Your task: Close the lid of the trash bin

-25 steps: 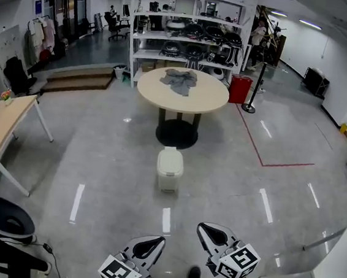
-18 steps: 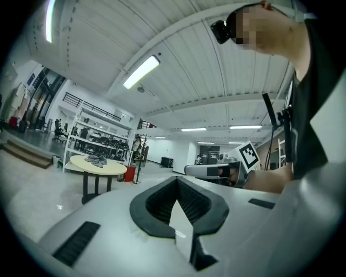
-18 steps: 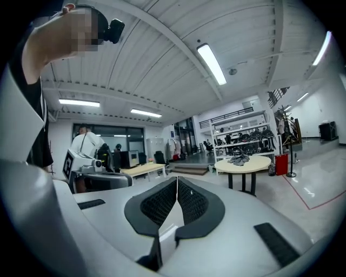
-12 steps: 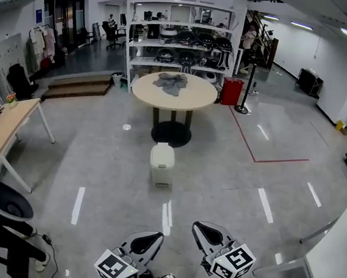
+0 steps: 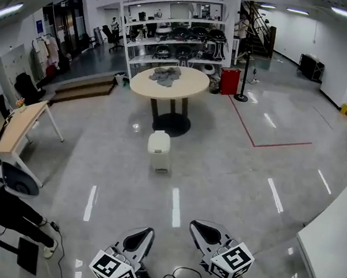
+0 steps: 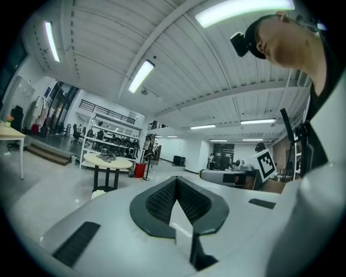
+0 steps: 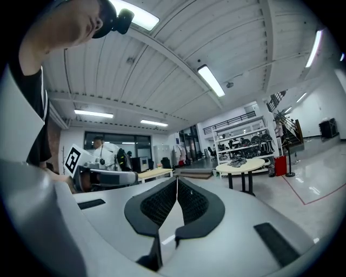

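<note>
Bin [image 5: 158, 151]: on floor just in front of round bench [image 5: 171, 82]; lid looks down.
Left tongs [image 5: 140, 238]: together, empty, far from bench.
Right tongs [image 5: 204, 230]: together, empty, carried low, probably for walking.

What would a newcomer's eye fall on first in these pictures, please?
The small white plastic trash bin stands alone on the glossy grey floor, just in front of the round beige table bearing a crumpled grey cloth. Nearest the camera, the left gripper and right gripper hang low, both shut and empty, far from the bin.
</note>
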Demonstrator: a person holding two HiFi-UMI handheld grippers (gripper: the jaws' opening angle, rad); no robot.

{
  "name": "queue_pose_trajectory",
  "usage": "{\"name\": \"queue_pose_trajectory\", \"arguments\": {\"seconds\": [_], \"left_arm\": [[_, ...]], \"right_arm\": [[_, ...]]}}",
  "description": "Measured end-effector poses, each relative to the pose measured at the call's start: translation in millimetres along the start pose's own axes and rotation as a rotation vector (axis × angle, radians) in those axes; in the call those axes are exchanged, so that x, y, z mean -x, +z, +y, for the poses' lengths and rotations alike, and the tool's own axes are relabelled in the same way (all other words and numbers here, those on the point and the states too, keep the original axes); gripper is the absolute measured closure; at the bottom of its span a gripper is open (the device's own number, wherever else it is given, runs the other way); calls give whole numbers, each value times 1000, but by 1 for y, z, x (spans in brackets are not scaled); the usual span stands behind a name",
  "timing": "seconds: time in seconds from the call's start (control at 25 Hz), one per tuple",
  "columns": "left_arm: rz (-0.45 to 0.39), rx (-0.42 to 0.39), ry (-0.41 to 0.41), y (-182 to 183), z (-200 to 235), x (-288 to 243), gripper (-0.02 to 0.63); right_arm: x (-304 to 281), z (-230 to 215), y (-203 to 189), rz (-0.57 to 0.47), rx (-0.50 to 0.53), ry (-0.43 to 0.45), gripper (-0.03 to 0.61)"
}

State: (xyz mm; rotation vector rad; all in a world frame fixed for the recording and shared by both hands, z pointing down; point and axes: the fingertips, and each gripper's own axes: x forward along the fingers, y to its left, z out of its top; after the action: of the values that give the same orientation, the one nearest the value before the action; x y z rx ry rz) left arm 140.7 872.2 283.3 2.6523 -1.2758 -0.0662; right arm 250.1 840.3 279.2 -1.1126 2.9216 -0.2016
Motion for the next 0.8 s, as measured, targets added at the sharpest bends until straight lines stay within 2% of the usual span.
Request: {"name": "queue_pose_trajectory", "arguments": {"seconds": [0.24,0.6,0.8], "left_arm": [[-27,-16,10,18,-22,31,614],[-71,-29,43,27,4,90,614],[-77,12,41,22,14,109,614]], "right_arm": [[23,32,14,-29,-16,-2,569],[18,72,6,-8,22,-58,569],[16,93,7,8,30,-60,569]]}}
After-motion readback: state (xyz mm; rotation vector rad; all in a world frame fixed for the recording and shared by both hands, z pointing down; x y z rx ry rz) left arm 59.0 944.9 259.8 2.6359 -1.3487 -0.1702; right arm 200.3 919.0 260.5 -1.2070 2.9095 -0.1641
